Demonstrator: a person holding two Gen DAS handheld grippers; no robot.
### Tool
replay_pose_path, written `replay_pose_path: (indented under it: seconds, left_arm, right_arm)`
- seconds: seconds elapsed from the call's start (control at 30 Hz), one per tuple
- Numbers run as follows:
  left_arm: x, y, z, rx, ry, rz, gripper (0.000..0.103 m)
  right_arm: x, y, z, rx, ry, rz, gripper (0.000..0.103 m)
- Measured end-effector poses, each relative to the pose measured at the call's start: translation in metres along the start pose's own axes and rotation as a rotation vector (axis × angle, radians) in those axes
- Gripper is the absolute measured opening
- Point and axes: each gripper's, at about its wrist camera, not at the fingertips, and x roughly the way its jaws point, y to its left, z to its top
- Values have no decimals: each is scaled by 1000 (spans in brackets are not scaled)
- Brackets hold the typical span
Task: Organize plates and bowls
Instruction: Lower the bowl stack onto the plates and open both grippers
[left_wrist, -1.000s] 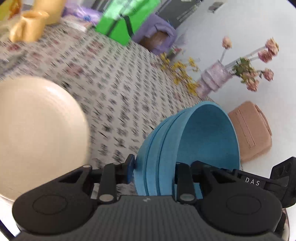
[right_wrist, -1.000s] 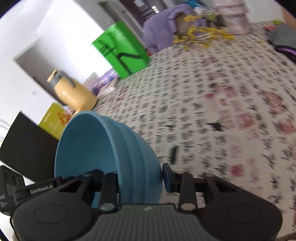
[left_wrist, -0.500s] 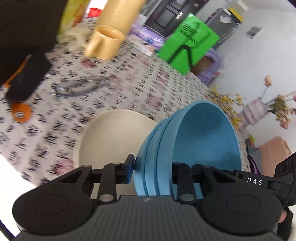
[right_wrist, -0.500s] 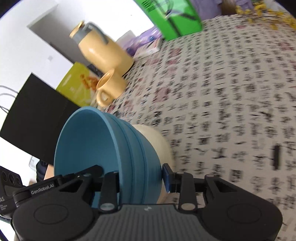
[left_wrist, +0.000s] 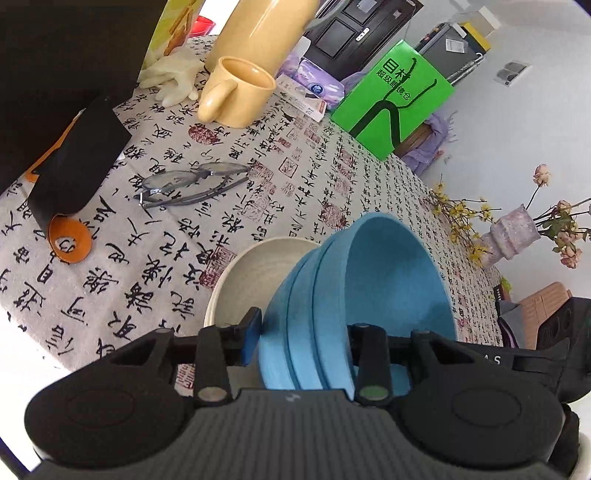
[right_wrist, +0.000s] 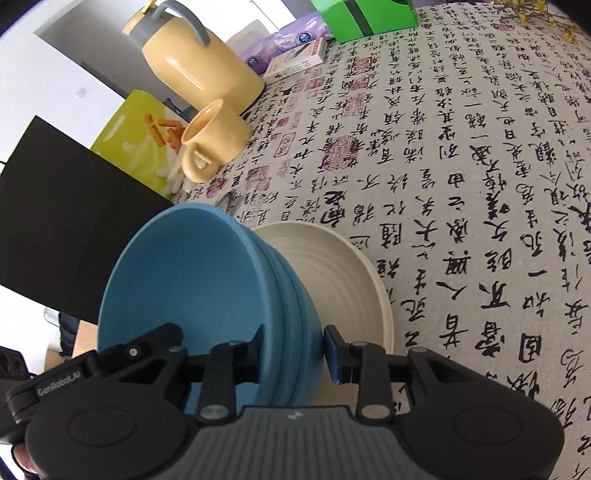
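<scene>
A stack of nested blue bowls (left_wrist: 388, 295) (right_wrist: 177, 280) hangs tilted between both grippers, each gripping an opposite side of the rim. My left gripper (left_wrist: 303, 328) has one finger outside the wall and one inside. Its jaws are opening, with the outer pad still against the bowl wall. My right gripper (right_wrist: 295, 341) is shut on the far rim in the same way. A cream ribbed plate (left_wrist: 251, 273) (right_wrist: 332, 266) lies on the tablecloth right under and behind the stack. The stack's base is hidden, so I cannot tell if it touches the plate.
A yellow mug (left_wrist: 236, 92) and yellow jug (left_wrist: 258, 29) stand at the back. Folded glasses (left_wrist: 192, 184) lie beyond the plate, a black bag (left_wrist: 74, 162) to the left, a green box (left_wrist: 391, 99) and a flower vase (left_wrist: 513, 236) farther off. The table edge (left_wrist: 37, 332) runs at lower left.
Both grippers carried the blue bowls across the table until the cream plate came under them; in the last half second they barely moved. The left jaws look slightly wider.
</scene>
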Motion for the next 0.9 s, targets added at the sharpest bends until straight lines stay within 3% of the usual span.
replay_pose_path:
  seconds: [0.1, 0.13, 0.17, 0.2, 0.27, 0.37, 0.5, 0.67, 0.9]
  left_arm:
    - [1, 3, 1, -18, -9, -5, 42]
    - [0, 4, 1, -23, -23, 2, 52]
    - [-2, 3, 1, -20, -45, 17, 61]
    - [-5, 1, 1, 2, -69, 29, 63]
    - [-12, -6, 1, 58, -110, 39, 76]
    - [-23, -19, -1, 140, -176, 55, 92]
    - [-36, -45, -11, 286, -276, 93, 100]
    - [-42, -75, -30, 433, -389, 118, 103]
    - [-36, -120, -61, 598, -564, 123, 103]
  right_arm:
    - [-1, 0, 0, -6, -6, -1, 34]
    - [-2, 3, 0, -25, -25, -12, 38]
    - [-2, 9, -1, -62, -48, -26, 53]
    - [-6, 15, -3, -109, -79, -40, 61]
    - [-16, 26, -8, -205, -155, -72, 66]
    - [-31, 38, -14, -311, -235, -107, 81]
    - [-52, 38, -17, -364, -302, -110, 83]
    - [-79, 16, -23, -320, -393, -156, 84]
    - [-126, -40, -43, -251, -602, -351, 90]
